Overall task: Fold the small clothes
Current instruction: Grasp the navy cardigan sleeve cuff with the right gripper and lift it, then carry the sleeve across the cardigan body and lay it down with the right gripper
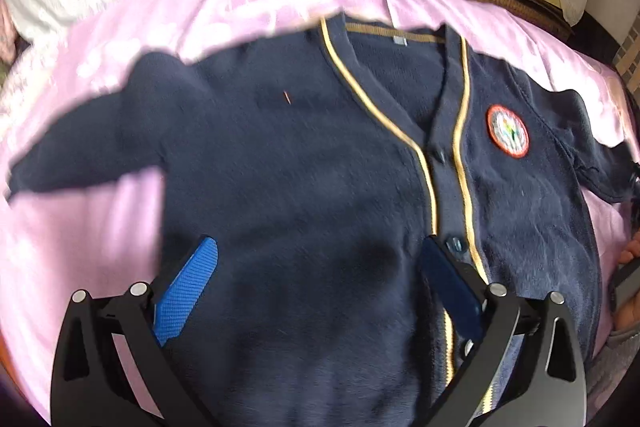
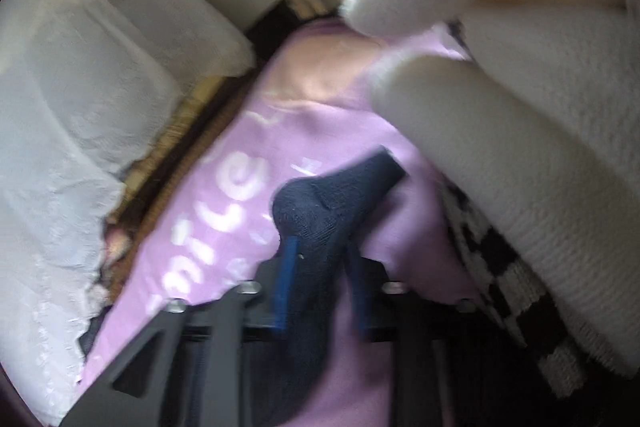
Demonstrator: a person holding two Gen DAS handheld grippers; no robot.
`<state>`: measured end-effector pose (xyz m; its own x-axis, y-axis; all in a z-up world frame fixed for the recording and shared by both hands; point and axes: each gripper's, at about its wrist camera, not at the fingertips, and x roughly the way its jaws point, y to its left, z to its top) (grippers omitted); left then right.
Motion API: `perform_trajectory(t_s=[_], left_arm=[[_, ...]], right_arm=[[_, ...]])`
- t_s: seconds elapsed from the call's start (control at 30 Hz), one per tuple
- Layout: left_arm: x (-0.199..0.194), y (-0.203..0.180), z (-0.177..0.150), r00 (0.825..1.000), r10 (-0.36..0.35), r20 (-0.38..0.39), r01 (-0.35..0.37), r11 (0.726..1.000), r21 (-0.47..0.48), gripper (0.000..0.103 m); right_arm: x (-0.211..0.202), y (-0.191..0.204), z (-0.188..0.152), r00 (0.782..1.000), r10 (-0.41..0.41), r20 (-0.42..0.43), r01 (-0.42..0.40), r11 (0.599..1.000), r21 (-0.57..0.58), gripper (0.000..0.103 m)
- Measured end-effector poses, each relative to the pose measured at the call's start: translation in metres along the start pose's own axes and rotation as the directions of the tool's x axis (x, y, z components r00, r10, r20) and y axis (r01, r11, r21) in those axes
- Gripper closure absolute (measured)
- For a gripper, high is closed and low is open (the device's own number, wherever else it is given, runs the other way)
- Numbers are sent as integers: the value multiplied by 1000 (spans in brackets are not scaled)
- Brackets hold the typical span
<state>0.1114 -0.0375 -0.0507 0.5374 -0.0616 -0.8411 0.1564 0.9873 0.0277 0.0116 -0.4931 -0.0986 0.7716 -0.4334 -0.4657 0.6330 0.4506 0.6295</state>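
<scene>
Cardigan [image 1: 304,155] sleeve blurred in right tongs [image 2: 322,259]; left tongs [image 1: 320,267] wide, hem hidden.

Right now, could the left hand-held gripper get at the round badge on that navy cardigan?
Probably yes. The left hand-held gripper hangs open over the navy cardigan, and the round badge lies uncovered, ahead and to its right, with nothing between them.
</scene>
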Motion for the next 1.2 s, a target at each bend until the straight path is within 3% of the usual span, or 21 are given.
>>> perform_trajectory(t_s=[0.1, 0.2, 0.27, 0.33, 0.43, 0.5, 0.57, 0.67, 0.73, 0.9, 1.2], left_arm=[[-11, 10, 14, 991, 107, 74, -108, 994, 4, 4], [-1, 23, 16, 992, 98, 78, -95, 995, -40, 4], [21, 30, 10, 994, 109, 24, -107, 992, -72, 4], [42, 36, 7, 997, 61, -48, -65, 993, -95, 4], [41, 47, 11, 999, 8, -46, -14, 992, -128, 4], [41, 49, 14, 999, -1, -52, -5, 993, -116, 4], [34, 54, 20, 999, 26, -30, -29, 995, -97, 4], [23, 72, 29, 992, 121, 42, -116, 989, -96, 4], [27, 89, 32, 987, 155, 46, -149, 981, -122, 4], [52, 117, 31, 996, 84, -16, -85, 968, -236, 4], [54, 117, 29, 996, 91, -12, -91, 965, -246, 4]], right_arm=[[-17, 10, 3, 995, 85, 53, -84, 996, -24, 83], [-36, 24, 5, 986, 110, 122, -99, 991, -88, 83], [-44, 33, 5, 983, 117, 143, -96, 985, -142, 83], [-43, 34, 6, 986, 97, 137, -76, 986, -148, 83], [-37, 26, 10, 992, 61, 109, -51, 994, -95, 83], [-38, 28, 13, 993, 87, 83, -79, 993, -90, 83], [-44, 44, 13, 990, 122, 71, -111, 984, -138, 83], [-52, 73, 7, 986, 159, 57, -141, 963, -231, 83], [-57, 96, 1, 982, 182, 43, -162, 943, -291, 83], [-68, 143, -16, 973, 229, 27, -202, 905, -374, 83], [-82, 219, -65, 951, 308, -35, -287, 830, -479, 83]])
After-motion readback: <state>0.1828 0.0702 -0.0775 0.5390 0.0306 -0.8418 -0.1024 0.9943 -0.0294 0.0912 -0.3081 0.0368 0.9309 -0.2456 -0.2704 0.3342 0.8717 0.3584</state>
